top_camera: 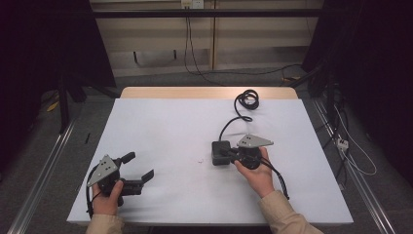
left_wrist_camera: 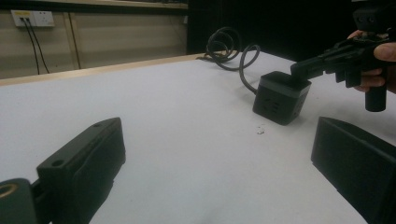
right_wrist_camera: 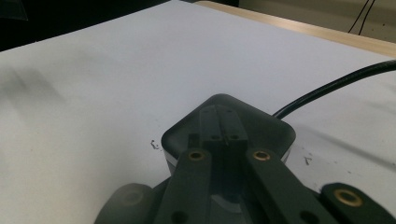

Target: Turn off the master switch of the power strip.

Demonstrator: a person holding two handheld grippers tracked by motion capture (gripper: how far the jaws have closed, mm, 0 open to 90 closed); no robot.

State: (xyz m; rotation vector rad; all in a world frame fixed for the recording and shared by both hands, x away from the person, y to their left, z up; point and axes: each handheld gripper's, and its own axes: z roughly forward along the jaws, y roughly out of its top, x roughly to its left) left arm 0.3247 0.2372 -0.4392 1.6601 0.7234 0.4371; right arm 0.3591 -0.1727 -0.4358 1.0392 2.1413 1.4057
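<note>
Right gripper (top_camera: 233,155) jaws pressed together atop black cube power strip (top_camera: 220,152), its cable (top_camera: 242,109) coiling behind, left gripper (top_camera: 139,169) jaws spread over bare white table (top_camera: 165,126), small white scrap (top_camera: 200,159) between.

Black power cube (top_camera: 220,152), black cable (top_camera: 242,108), white table cover (top_camera: 165,126)

white table cover (top_camera: 160,131), small white scrap (top_camera: 200,159) on it, wall socket (left_wrist_camera: 32,18) and floor cables (top_camera: 234,73) beyond

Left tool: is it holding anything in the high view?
No. The left tool rests on the white table cover with its jaws spread, nothing between them.
</note>
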